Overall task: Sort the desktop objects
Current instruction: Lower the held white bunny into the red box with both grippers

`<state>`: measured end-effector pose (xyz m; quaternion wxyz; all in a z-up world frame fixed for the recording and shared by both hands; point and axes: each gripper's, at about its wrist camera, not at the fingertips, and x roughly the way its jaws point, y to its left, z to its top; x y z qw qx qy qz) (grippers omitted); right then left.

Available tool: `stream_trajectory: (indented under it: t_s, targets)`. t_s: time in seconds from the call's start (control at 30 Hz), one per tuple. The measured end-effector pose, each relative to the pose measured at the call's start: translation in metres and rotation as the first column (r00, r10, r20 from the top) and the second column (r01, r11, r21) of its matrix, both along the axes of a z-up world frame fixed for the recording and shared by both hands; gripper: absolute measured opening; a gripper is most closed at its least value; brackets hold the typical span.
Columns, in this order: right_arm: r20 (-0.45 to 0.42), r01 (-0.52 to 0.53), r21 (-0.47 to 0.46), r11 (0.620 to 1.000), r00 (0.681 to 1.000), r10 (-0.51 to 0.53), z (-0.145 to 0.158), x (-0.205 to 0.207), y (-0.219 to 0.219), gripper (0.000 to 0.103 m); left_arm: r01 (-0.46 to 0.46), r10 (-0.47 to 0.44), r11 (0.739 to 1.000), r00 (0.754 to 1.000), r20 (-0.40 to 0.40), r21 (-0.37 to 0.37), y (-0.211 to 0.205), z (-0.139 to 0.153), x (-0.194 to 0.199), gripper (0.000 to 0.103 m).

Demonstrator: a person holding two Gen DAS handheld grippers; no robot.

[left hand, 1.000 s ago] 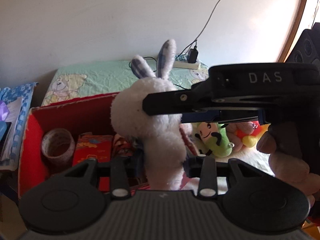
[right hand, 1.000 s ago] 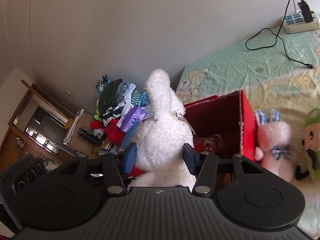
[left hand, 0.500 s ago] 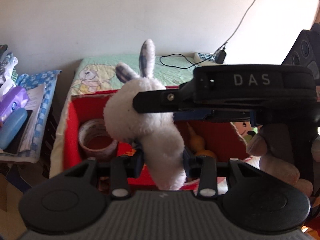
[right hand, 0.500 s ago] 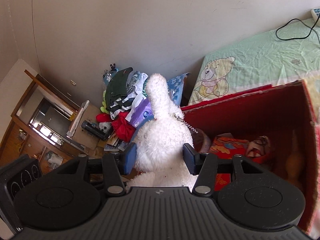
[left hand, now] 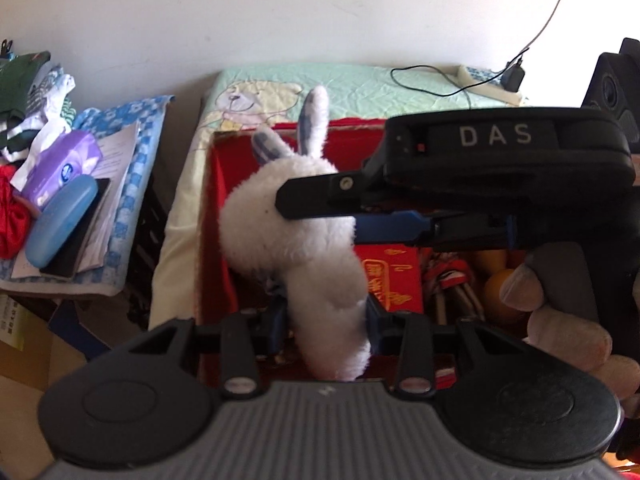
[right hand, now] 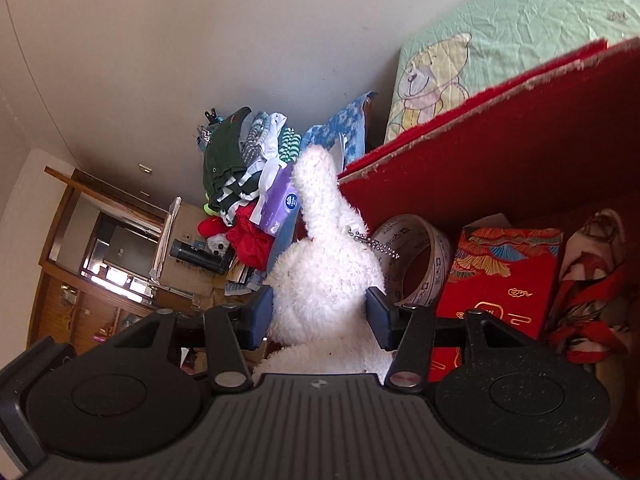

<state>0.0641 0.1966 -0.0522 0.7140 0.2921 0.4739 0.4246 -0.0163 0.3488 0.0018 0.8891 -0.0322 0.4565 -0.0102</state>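
White plush in both grips right now. My left gripper is clamped on the bunny toy, pads pressed into its body, held above the open red box. My right gripper is closed round a fluffy white plush w/ a ball chain, also hanging over the box, near its left wall. From the left cam the right tool crosses in front of the bunny's head.

Progress, my guess: partway. Box already holds a tape roll, red packet, patterned cloth bundle, so some sorting looks done. Both plushies aren't released yet; lower + let go is what's left, approx. Can't tell if more items wait outside the frame.

Bunny: white pile, soft, blue-check ears upright, body squashed narrow btwn the pads. Should drop w/o fuss.
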Motion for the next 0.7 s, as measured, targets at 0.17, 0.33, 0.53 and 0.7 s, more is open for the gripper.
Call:
stream_trajectory:
  t_s: [0.17, 0.33, 0.53, 0.7]
  targets:
    - [-0.046, -0.008, -0.007, 1.0, 0.999, 0.007, -0.01, 0.006, 0.008, 0.054, -0.008, 0.009, 1.0, 1.0, -0.02, 0.024, 0.004, -0.007, 0.003, 0.041]
    - [-0.072, 0.003, -0.03, 1.0, 0.997, -0.005, -0.012, 0.008, 0.005, 0.058, 0.0, 0.001, 0.999, 1.0, -0.019, 0.044, 0.001, -0.01, 0.004, 0.044]
    - [-0.051, 0.038, -0.079, 0.996, 0.998, -0.042, -0.011, 0.01, -0.009, 0.064, 0.011, -0.011, 1.0, 1.0, -0.009, 0.015, 0.003, -0.008, 0.004, 0.046]
    - [-0.016, 0.072, -0.127, 0.989, 0.997, -0.075, -0.009, 0.014, -0.022, 0.063, 0.042, -0.041, 0.998, 0.999, 0.014, -0.039, 0.002, -0.006, 0.006, 0.048]
